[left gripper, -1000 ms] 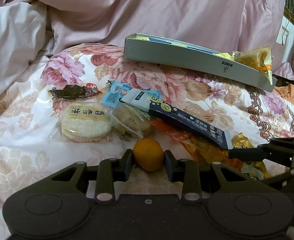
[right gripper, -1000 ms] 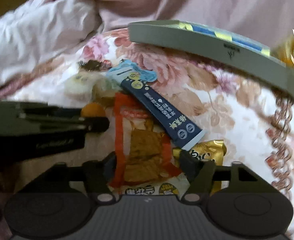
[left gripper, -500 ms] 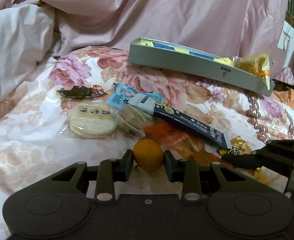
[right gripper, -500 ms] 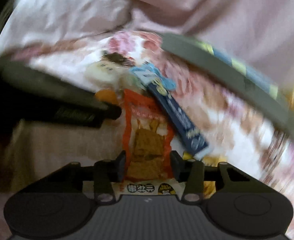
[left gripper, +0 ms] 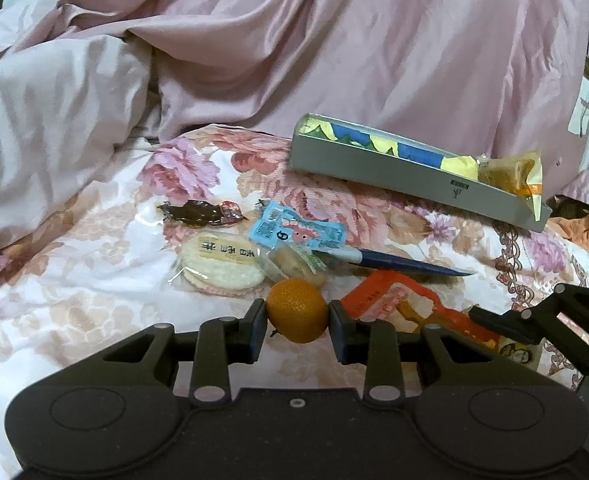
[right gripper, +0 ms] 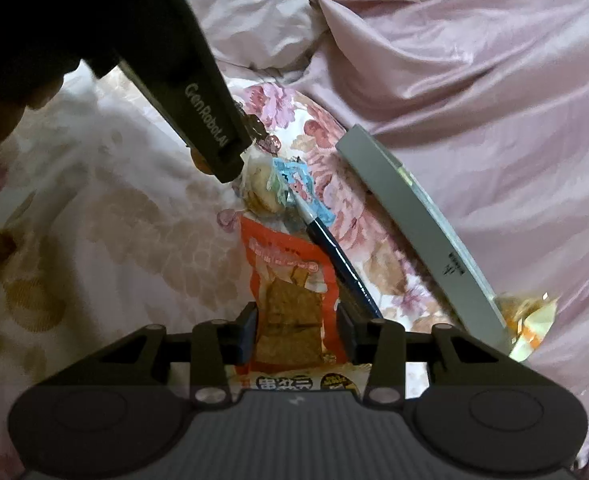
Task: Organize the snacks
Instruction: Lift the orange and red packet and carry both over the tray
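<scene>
My left gripper is shut on a small orange fruit, held above the flowered bedsheet. My right gripper is shut on an orange snack packet, lifted off the bed; that packet shows at the right of the left wrist view, with the right gripper on its end. A long grey box lies at the back right with yellow and blue packets inside and a yellow bag at its right end. In the right wrist view the left gripper crosses the upper left.
On the bedsheet lie a round rice cracker pack, a dark brown snack, a light blue packet and a dark blue stick pack. A pink quilt is heaped behind and to the left.
Both grippers have risen from the bed with their loads. The orange packet has come up off the pile, and the dark blue stick pack now lies beside it.
</scene>
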Available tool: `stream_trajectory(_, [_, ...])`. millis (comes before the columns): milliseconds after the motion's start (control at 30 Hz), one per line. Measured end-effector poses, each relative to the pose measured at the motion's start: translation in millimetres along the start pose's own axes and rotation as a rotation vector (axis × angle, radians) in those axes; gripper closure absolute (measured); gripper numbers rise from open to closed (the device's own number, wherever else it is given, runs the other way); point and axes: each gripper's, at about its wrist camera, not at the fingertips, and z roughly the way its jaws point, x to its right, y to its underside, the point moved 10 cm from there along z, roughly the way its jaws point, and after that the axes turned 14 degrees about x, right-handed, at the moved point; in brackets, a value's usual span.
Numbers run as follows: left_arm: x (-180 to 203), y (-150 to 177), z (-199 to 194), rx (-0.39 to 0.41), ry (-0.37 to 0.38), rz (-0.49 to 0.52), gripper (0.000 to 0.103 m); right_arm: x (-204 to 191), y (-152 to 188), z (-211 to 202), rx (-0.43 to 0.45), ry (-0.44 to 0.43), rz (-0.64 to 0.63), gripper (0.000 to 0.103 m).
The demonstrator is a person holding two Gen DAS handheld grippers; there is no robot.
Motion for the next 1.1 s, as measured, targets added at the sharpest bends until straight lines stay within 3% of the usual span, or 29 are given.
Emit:
stream_trajectory(333, [-1.0, -9.6, -23.0, 0.032, -0.024, -0.035, 0.068, 2.8, -10.0, -20.5, 0.072, 0.081, -0.157, 0.058])
stream_trajectory(600, [20.1, -39.1, -22.2, 0.075, 0.013, 0.016, 0.068, 27.2, -22.3, -19.2, 0.142, 0.176, -0.182, 0.058])
stream_trajectory(833, [39.8, -82.7, 9.4, 0.116, 0.026, 0.050, 0.068, 74.7, -33.1, -0.9, 0.225, 0.291, -0.182, 0.058])
stream_trajectory(1100, [68.3, -130.4, 68.5, 0.154, 0.023, 0.066, 0.068, 143.6, -25.2, 39.7, 0.235, 0.400, -0.081, 0.058])
